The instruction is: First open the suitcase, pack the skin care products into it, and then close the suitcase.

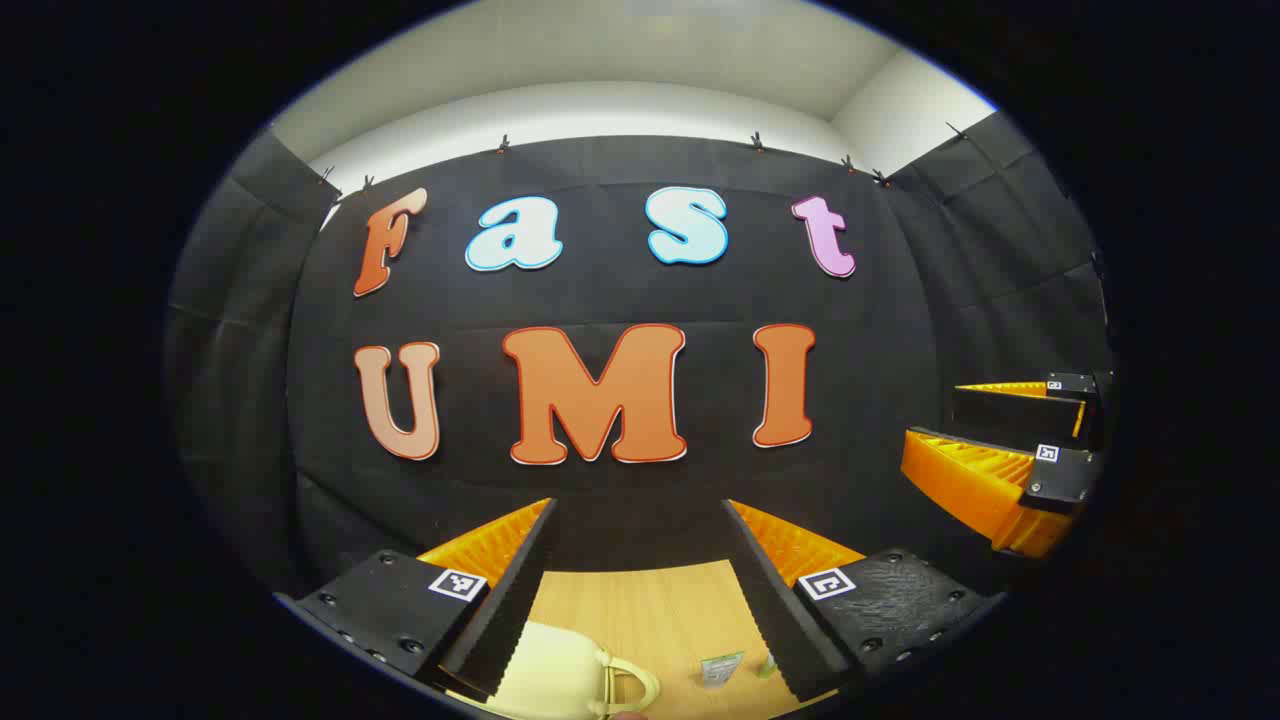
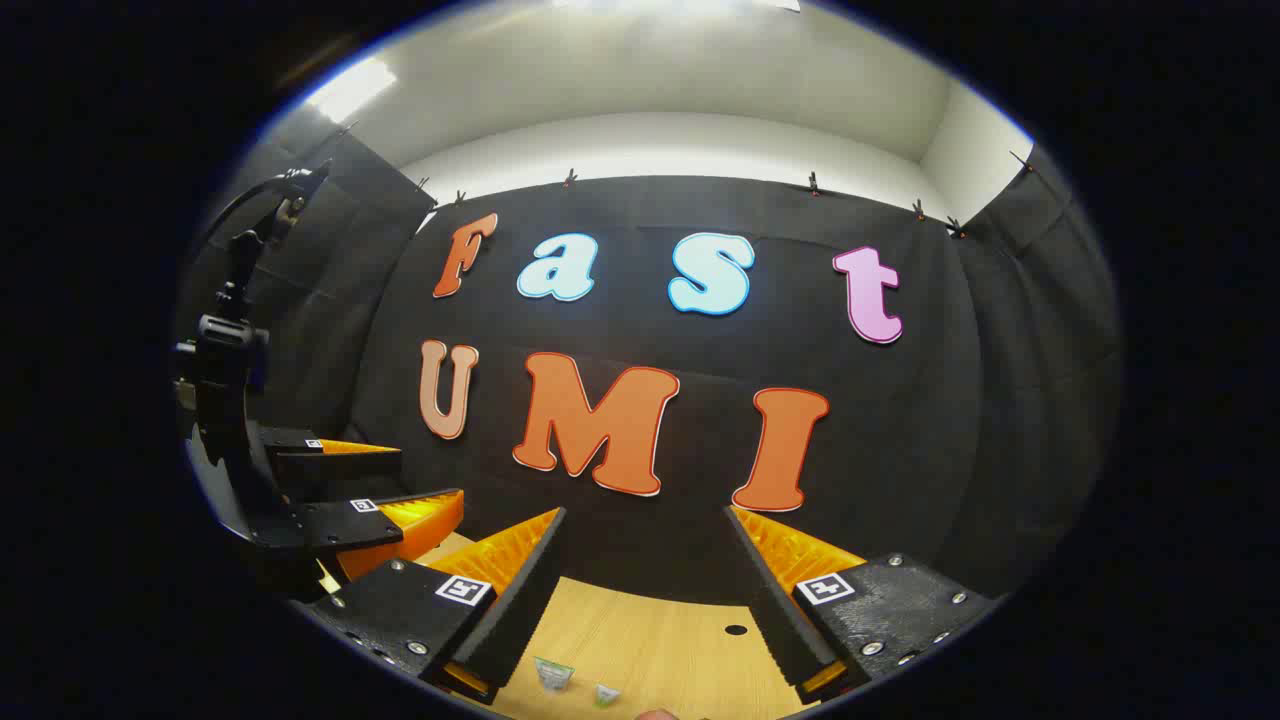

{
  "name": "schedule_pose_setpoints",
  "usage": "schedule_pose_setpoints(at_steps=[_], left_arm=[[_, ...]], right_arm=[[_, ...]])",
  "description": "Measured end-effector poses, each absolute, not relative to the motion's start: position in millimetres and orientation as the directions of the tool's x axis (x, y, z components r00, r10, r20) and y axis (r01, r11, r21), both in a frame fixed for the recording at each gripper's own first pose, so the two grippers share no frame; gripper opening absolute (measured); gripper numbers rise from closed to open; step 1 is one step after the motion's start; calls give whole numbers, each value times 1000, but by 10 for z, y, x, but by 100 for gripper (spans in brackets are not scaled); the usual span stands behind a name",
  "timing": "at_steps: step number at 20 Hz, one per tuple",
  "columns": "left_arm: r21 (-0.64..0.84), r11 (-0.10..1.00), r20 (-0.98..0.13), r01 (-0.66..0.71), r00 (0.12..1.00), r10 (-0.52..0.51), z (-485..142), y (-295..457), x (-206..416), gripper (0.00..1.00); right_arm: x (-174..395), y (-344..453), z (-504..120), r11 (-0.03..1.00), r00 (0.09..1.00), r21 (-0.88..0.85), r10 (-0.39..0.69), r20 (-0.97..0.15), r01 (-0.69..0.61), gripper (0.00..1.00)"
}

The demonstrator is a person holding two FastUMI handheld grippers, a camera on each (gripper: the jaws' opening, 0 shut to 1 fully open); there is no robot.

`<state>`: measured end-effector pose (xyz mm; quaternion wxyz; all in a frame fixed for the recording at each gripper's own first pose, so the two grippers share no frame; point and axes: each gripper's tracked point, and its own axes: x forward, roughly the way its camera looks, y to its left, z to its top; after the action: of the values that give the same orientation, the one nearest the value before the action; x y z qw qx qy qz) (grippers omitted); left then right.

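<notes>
In the left gripper view my left gripper [image 1: 640, 505] is open and held high above the wooden table [image 1: 650, 610], with nothing between its fingers. Below it lies the pale cream suitcase [image 1: 550, 675] with its looped handle [image 1: 635, 685] toward the right. A small greenish skin care tube [image 1: 722, 668] lies just right of the handle. The right gripper [image 1: 960, 425] hangs at that view's right edge, open. In the right gripper view my right gripper [image 2: 645, 515] is open and empty above the table [image 2: 660, 640]. Two small skin care items [image 2: 553, 673] [image 2: 606, 694] lie below it. The left gripper [image 2: 425, 475] is at the left, open.
The black cloth wall stands close behind the table. A small dark hole [image 2: 735, 630] sits in the tabletop near my right gripper's right finger. A black mount or cable arm [image 2: 235, 330] rises above the left gripper at the left edge of the right gripper view.
</notes>
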<state>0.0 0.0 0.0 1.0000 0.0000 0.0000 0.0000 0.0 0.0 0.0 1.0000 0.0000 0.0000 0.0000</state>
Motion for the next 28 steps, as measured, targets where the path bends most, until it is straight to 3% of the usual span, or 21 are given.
schedule_pose_setpoints(at_steps=[7, 17, 19, 24, 28], left_arm=[[-20, 999, -8, -46, 999, 46, -75, 126, -109, 99], [-4, 1000, 22, 5, 1000, -5, -204, 224, -30, 99], [26, 1000, 26, 8, 1000, -8, -311, 235, -10, 97], [100, 994, -54, 40, 998, -35, -962, 86, 16, 98], [254, 961, -184, 105, 981, -59, -1603, -43, -10, 98]], right_arm=[[22, 109, -122, 999, 999, 3, 32, -33, -32, 95], [55, 147, -212, 999, 997, 5, -54, -47, 54, 99], [46, 128, -269, 998, 997, 11, -61, -57, 61, 95], [105, -60, -505, 998, 994, 3, -67, -89, 67, 95], [200, -266, -611, 998, 994, 8, -54, -93, 55, 95]])
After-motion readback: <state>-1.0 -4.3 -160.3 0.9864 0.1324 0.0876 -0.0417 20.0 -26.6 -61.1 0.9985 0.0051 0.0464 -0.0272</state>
